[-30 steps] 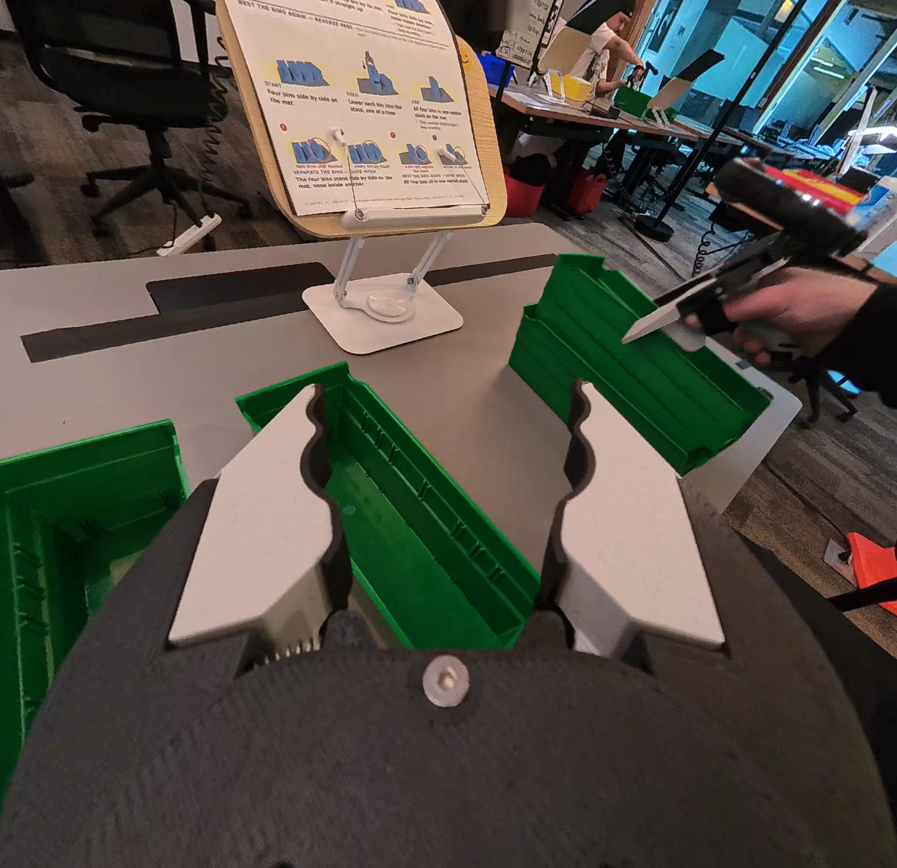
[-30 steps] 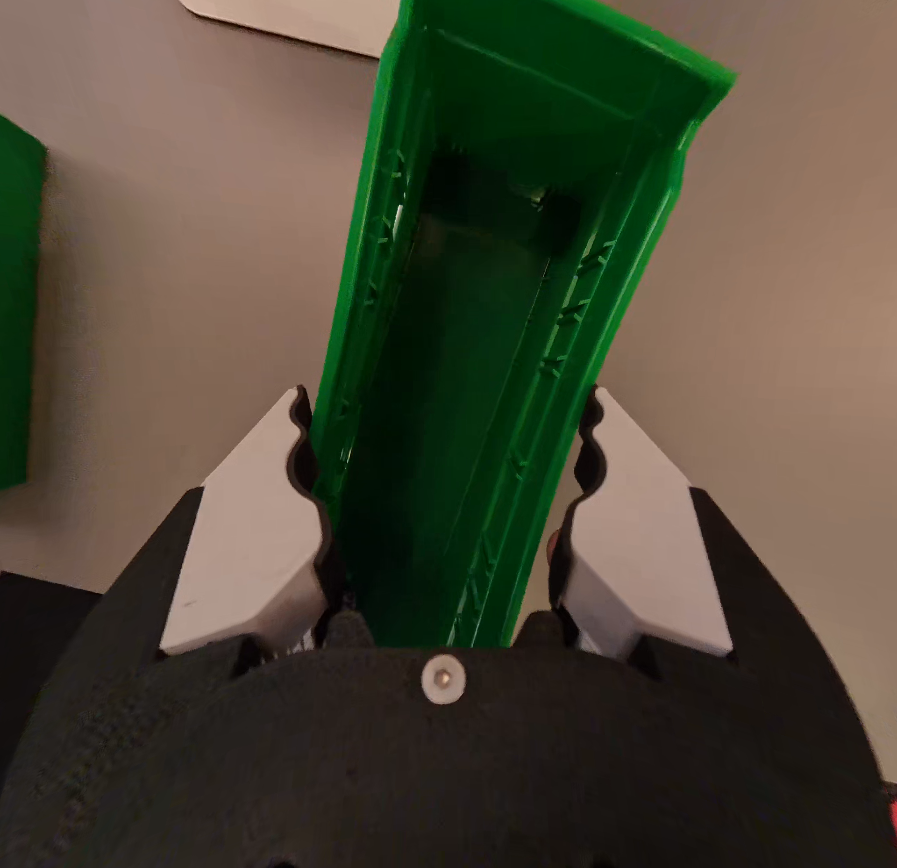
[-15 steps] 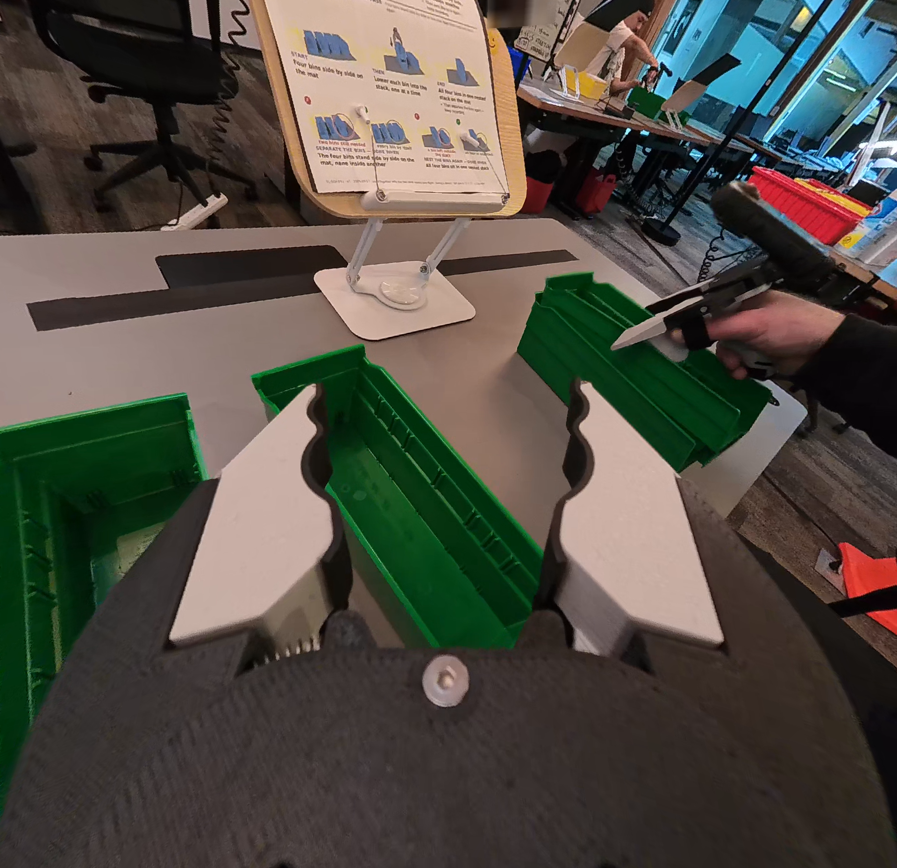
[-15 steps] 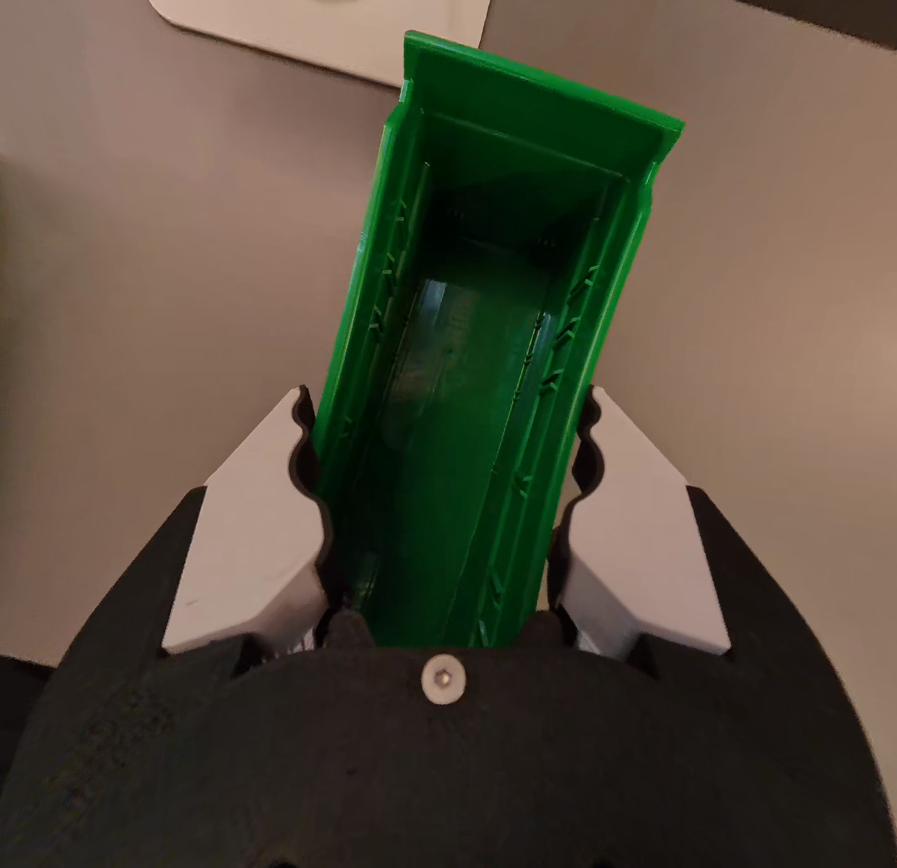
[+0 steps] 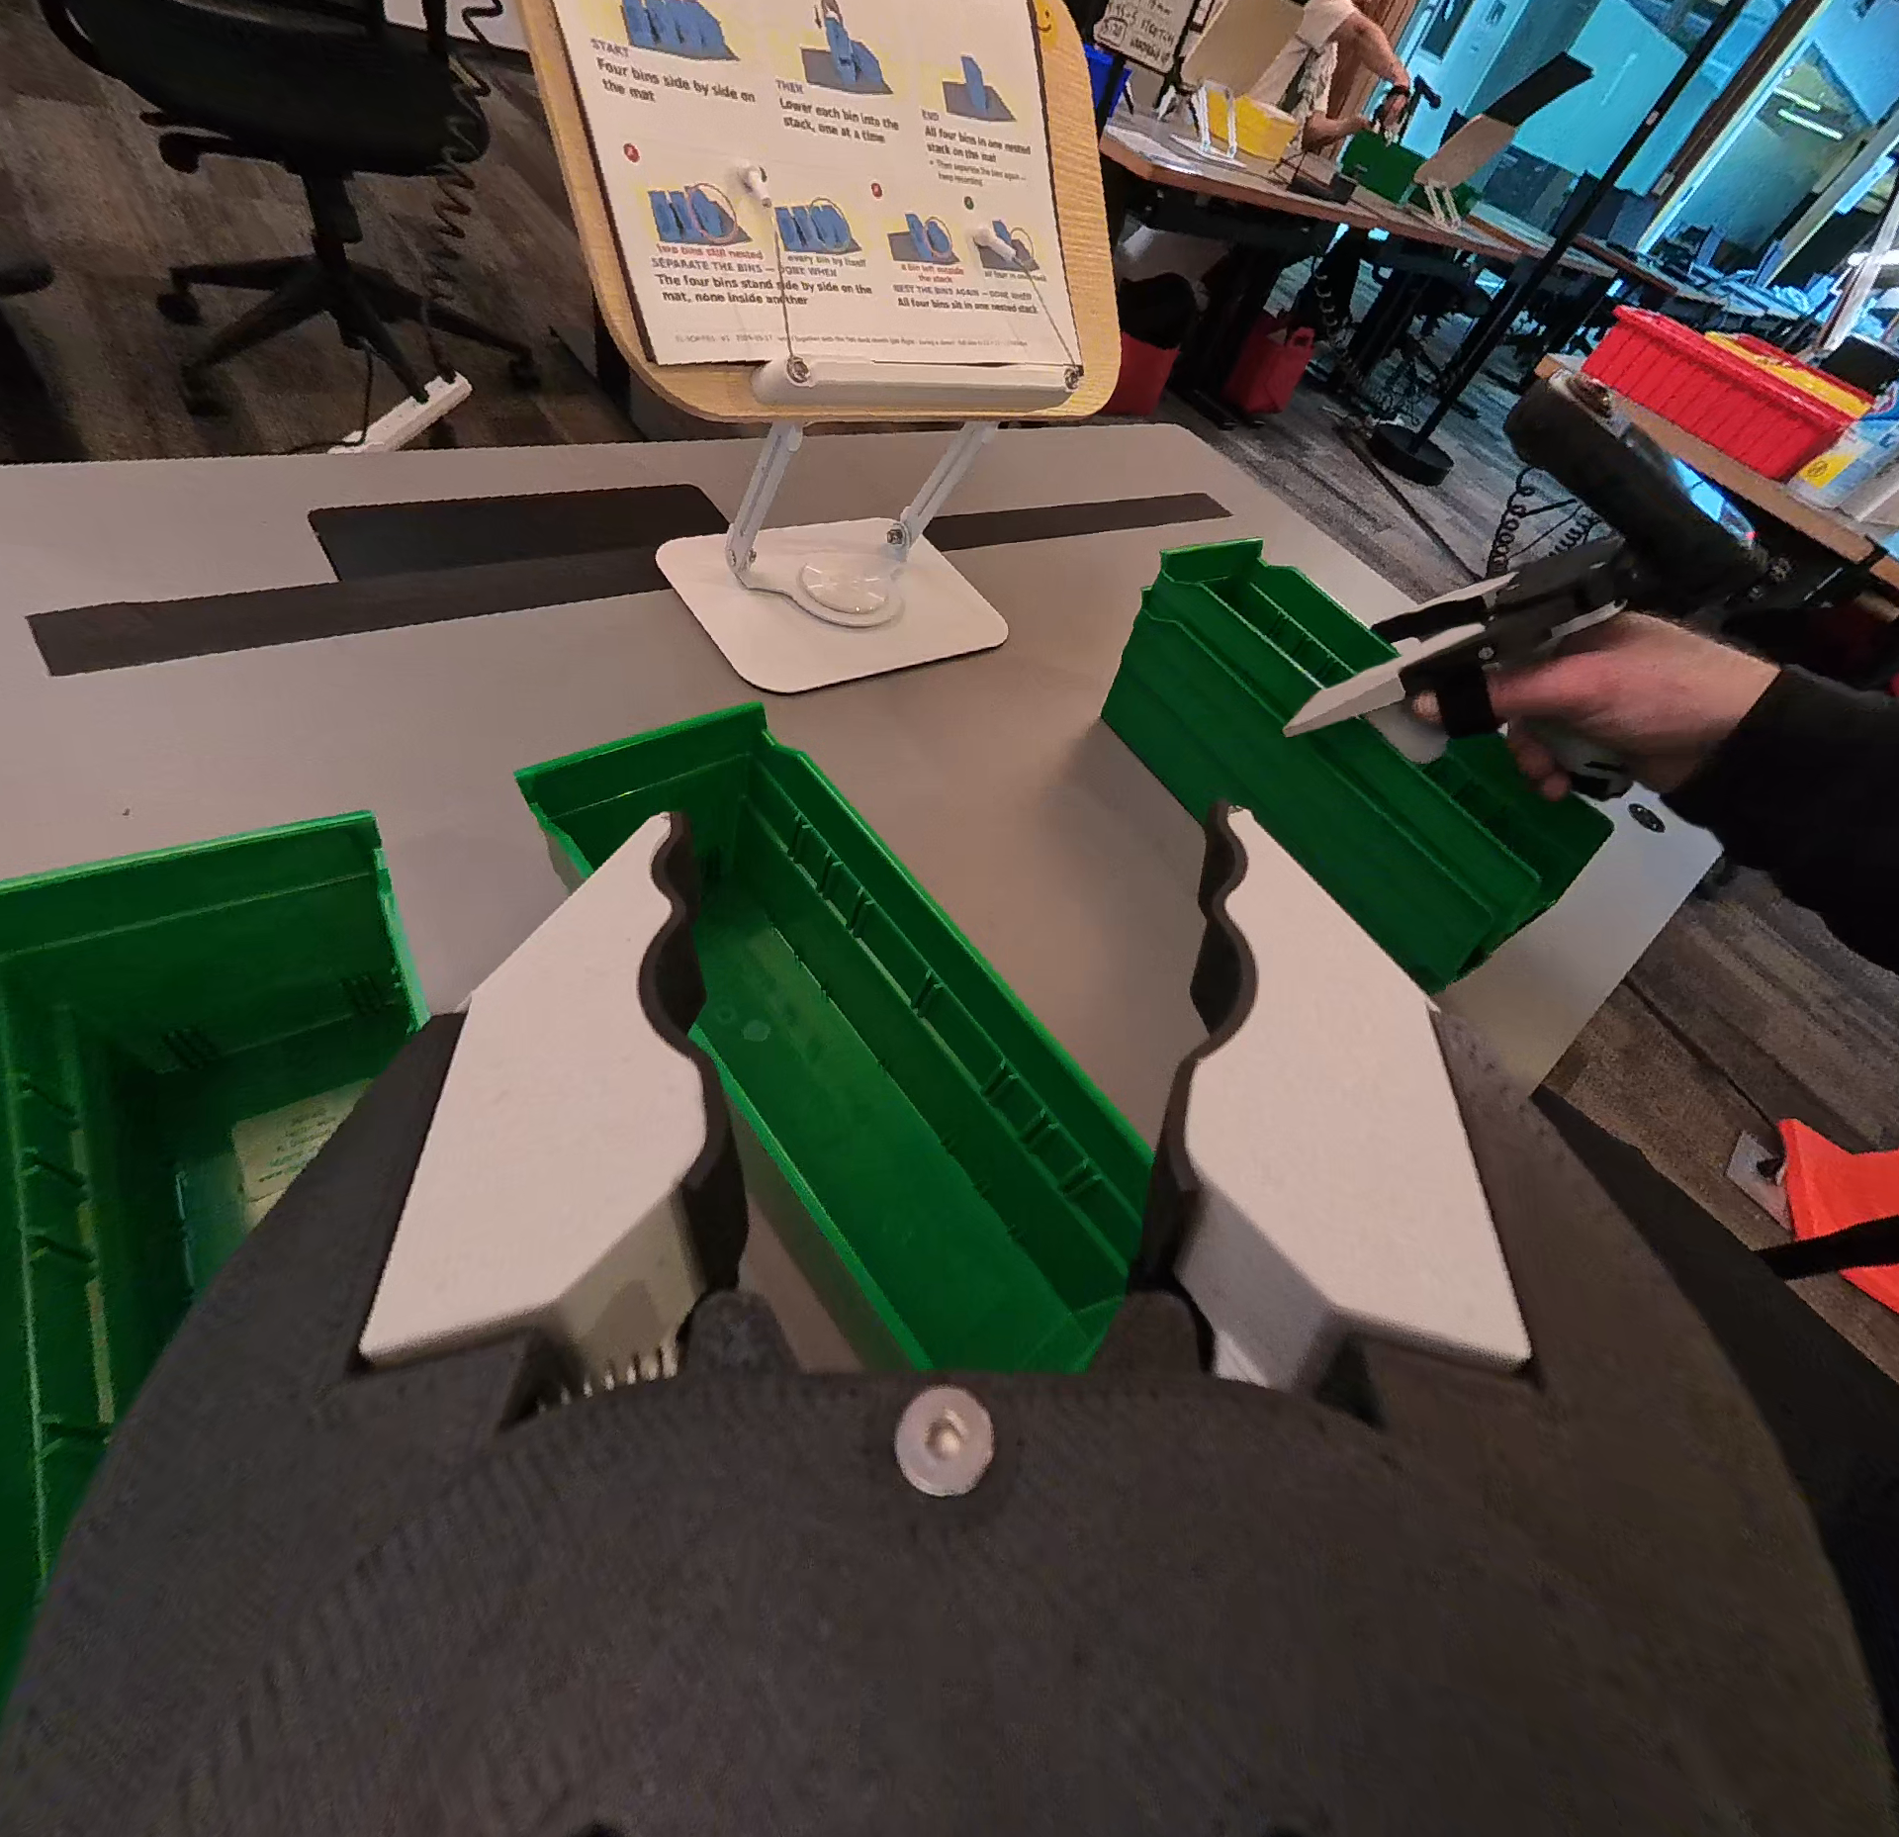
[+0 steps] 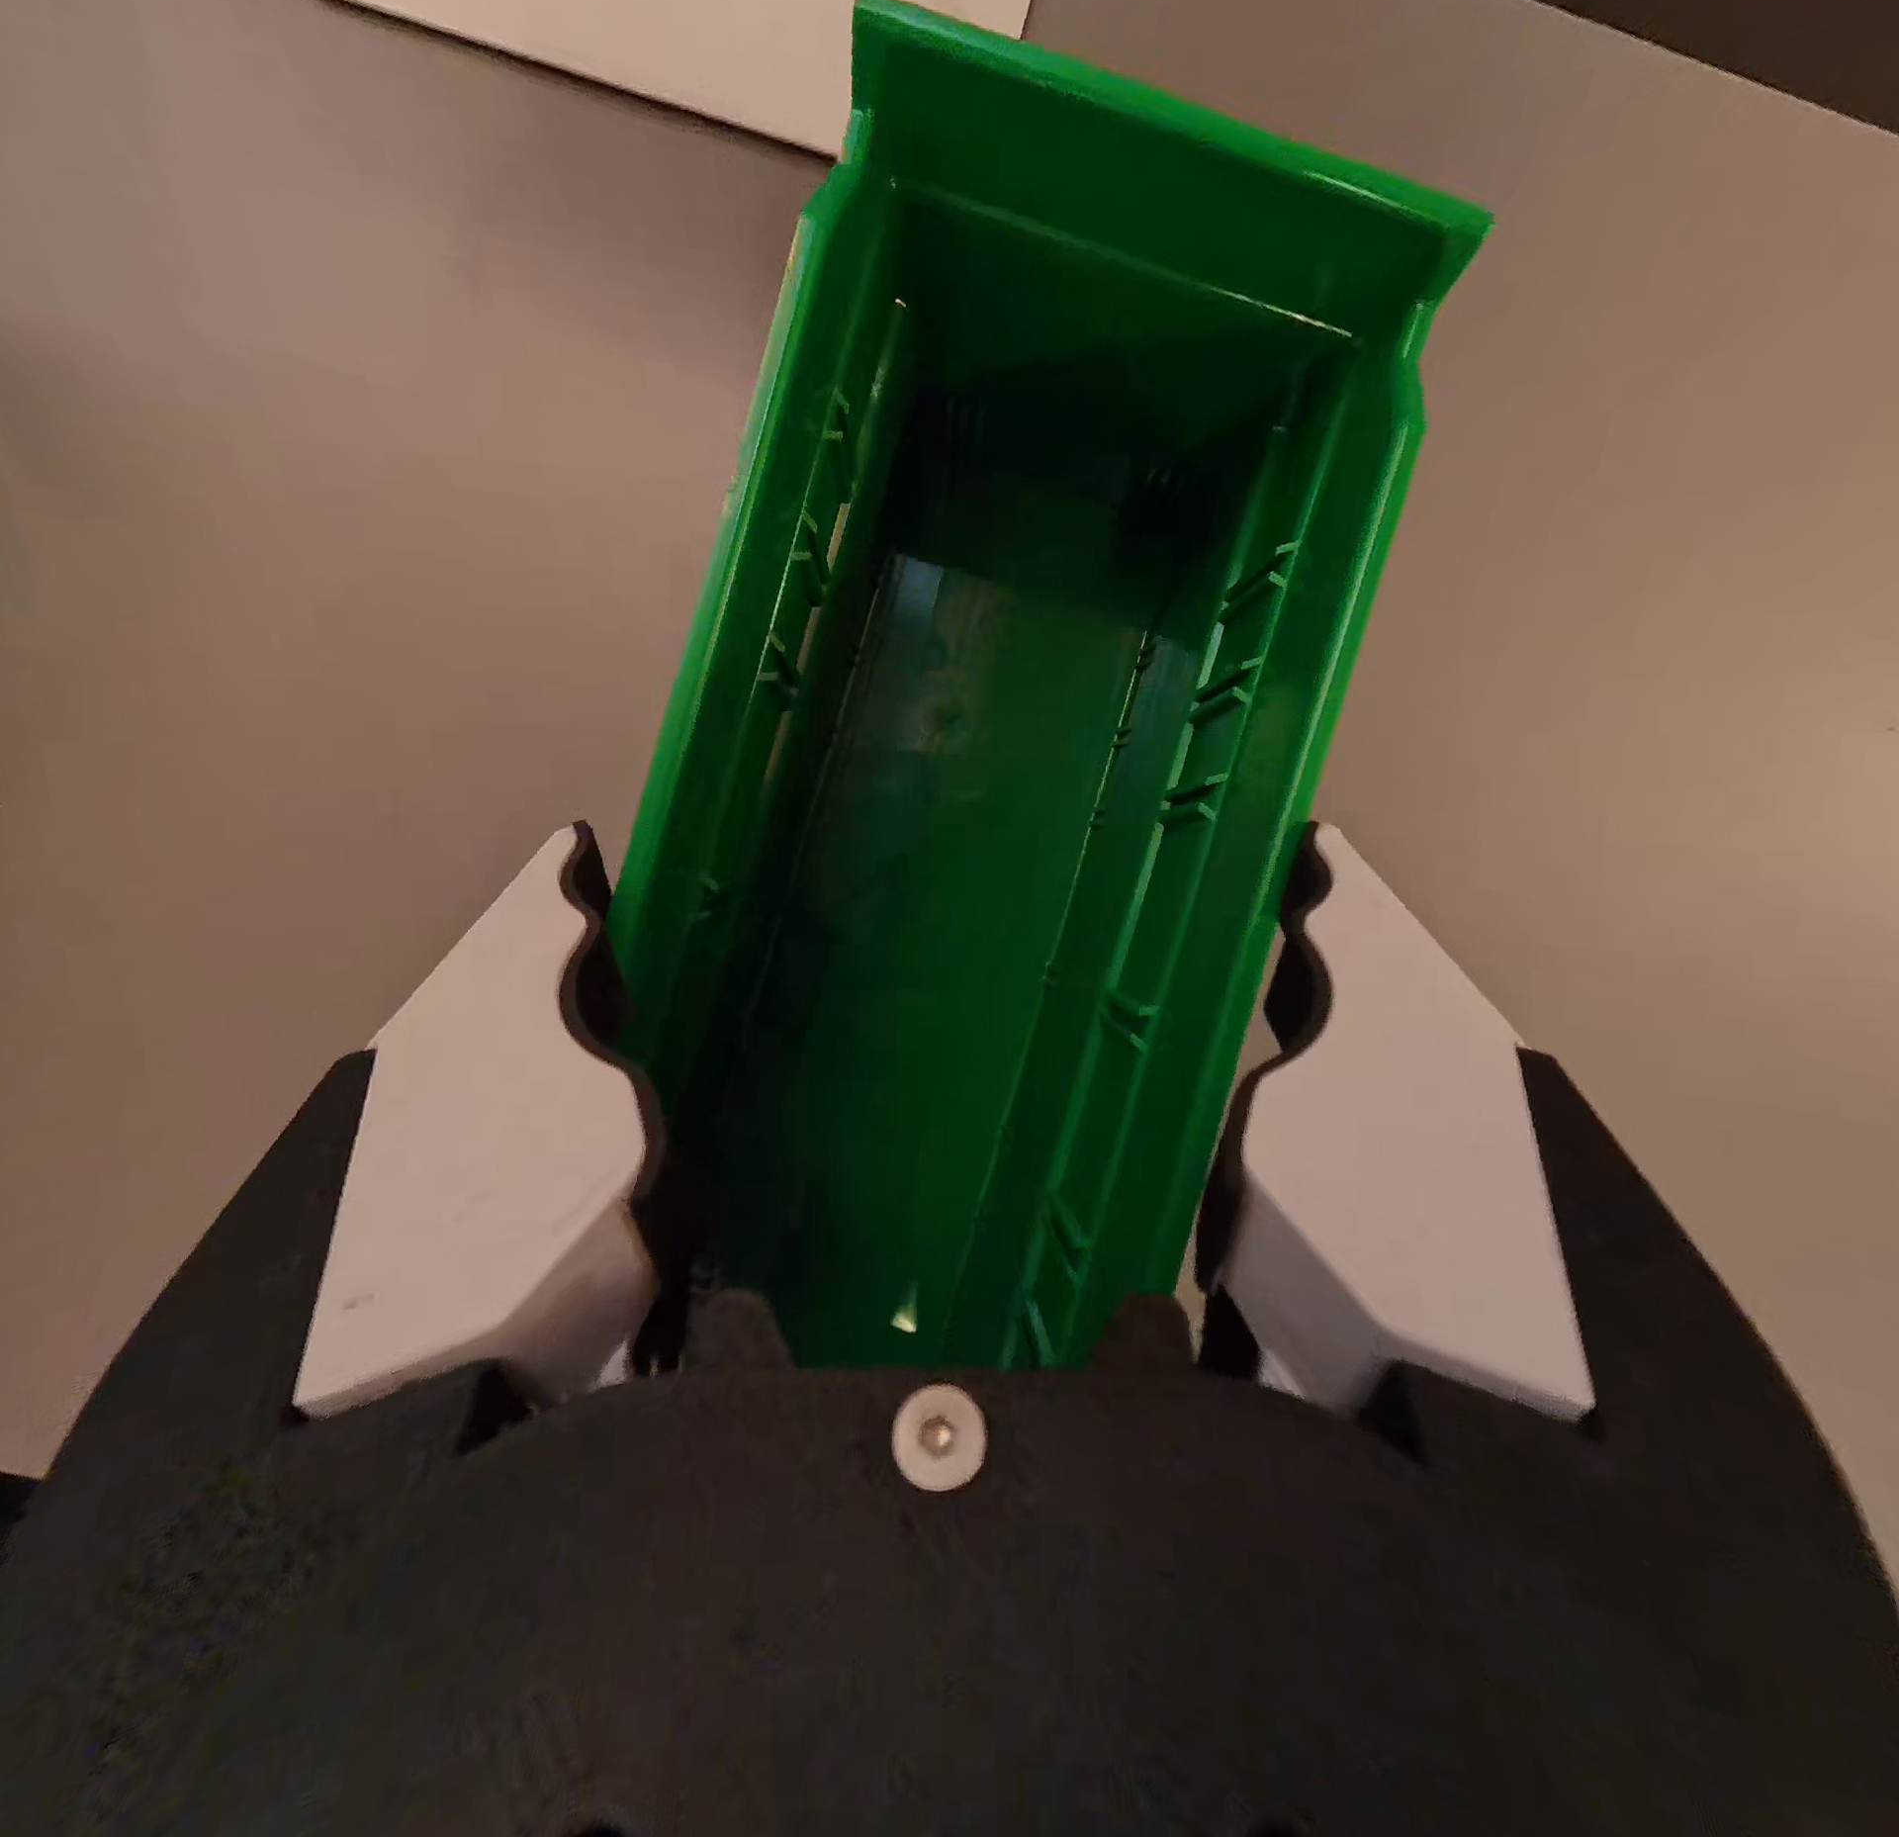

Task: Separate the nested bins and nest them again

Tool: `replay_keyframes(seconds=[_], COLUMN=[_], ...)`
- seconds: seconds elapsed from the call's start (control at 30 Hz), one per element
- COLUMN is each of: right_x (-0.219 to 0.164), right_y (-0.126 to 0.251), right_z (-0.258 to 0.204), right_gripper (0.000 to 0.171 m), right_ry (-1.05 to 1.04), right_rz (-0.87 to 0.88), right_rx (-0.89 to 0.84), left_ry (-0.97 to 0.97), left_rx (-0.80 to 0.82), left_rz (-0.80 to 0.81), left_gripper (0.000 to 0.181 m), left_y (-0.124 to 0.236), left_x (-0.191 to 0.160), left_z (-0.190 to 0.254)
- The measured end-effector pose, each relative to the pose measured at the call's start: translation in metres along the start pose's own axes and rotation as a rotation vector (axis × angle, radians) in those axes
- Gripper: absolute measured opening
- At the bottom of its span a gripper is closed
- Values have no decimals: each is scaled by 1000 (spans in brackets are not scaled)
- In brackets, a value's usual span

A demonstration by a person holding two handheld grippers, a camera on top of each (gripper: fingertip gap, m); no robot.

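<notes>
Left gripper (image 5: 945, 863): fingers spread wide, nothing pinched, hovering over middle bin (image 5: 884, 1007). Right gripper (image 6: 945, 863): spread too, straddling nested stack (image 6: 1038, 657) at its near end; left pad at or just off the stack's left wall, contact not clear; right pad just clear of the right wall.

Bins: bright green plastic, long narrow open-top troughs, stepped rim lip at far end, short moulded ribs along inner side walls, glossy floor.

Placement on grey table (image 5: 308, 739): left bin (image 5: 154, 1017) at near left edge, partly cut off; middle bin angled toward near edge, apart from both others; nested stack (image 5: 1336, 811) at right edge, layered rims showing, count of bins inside not resolvable. Right gripper seen from left wrist view (image 5: 1439, 657) above the stack's near end.

Instruction board (image 5: 822, 195) on white stand, far centre of table.
</notes>
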State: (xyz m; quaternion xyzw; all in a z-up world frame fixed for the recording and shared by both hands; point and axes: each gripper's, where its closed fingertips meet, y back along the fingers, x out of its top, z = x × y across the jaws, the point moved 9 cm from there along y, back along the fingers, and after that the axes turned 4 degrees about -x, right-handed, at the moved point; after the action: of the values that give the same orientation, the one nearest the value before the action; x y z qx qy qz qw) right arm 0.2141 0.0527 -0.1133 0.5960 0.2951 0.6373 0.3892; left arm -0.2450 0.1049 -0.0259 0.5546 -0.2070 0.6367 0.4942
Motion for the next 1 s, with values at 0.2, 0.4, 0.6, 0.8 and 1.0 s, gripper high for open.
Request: replay_keyframes(seconds=[0.2,0.4,0.6,0.8,1.0], right_x=[-2,-7,-19,-27,21], right_y=[1,0,0,4,59], right_z=[9,45,101,147,53], right_gripper=[131,125,121,142,141], right_ry=[96,93,-8,-31,133], right_rz=[-75,-88,-83,-100,111], right_rx=[21,29,-3,-106,-23], left_ry=[3,16,39,47,41], left_rx=[4,20,7,4,13], left_rz=[-1,-3,3,-9,6], left_gripper=[96,96,96,96,96], left_y=[3,7,5,0,3], left_x=[-1,-5,-8,-11,-5], left_z=[-2,-8,-9,-10,-9])
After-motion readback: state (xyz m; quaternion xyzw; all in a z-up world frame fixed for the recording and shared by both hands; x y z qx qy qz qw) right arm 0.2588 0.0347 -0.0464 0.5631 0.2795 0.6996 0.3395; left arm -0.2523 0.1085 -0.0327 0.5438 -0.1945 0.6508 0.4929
